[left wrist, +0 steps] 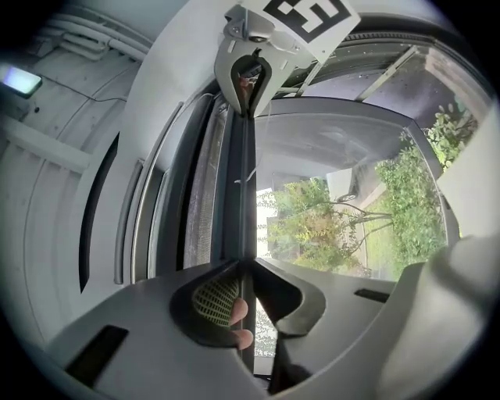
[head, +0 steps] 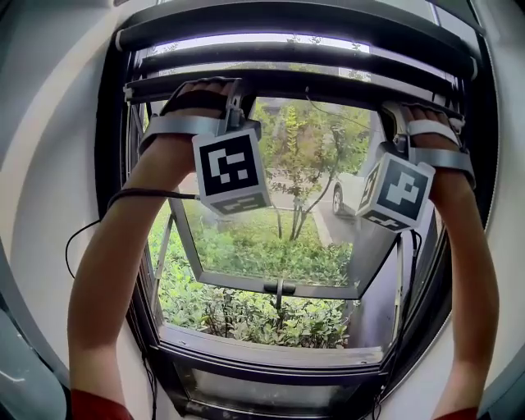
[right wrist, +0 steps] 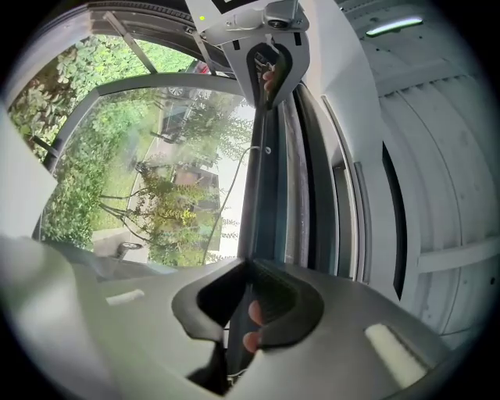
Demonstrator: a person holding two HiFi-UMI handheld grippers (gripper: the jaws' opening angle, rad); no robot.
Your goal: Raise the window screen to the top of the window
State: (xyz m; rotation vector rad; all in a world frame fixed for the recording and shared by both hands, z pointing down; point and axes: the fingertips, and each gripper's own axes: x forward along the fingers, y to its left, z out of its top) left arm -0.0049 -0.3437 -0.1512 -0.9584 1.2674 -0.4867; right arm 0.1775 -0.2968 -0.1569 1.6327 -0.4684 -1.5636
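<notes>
The left gripper and right gripper each clamp the dark metal screen bar near the window's top. White walls surround the black frame.

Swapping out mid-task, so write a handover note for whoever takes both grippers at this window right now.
The left gripper: jaws shut on the thin dark pull bar of the window screen, towards its left end.
The right gripper: jaws shut on the same bar, towards its right end.
Done: the bar is high, close under the dark top rail of the window; the opening below is uncovered.
Left: probably push the bar up the last bit to the rail, then release both.
</notes>
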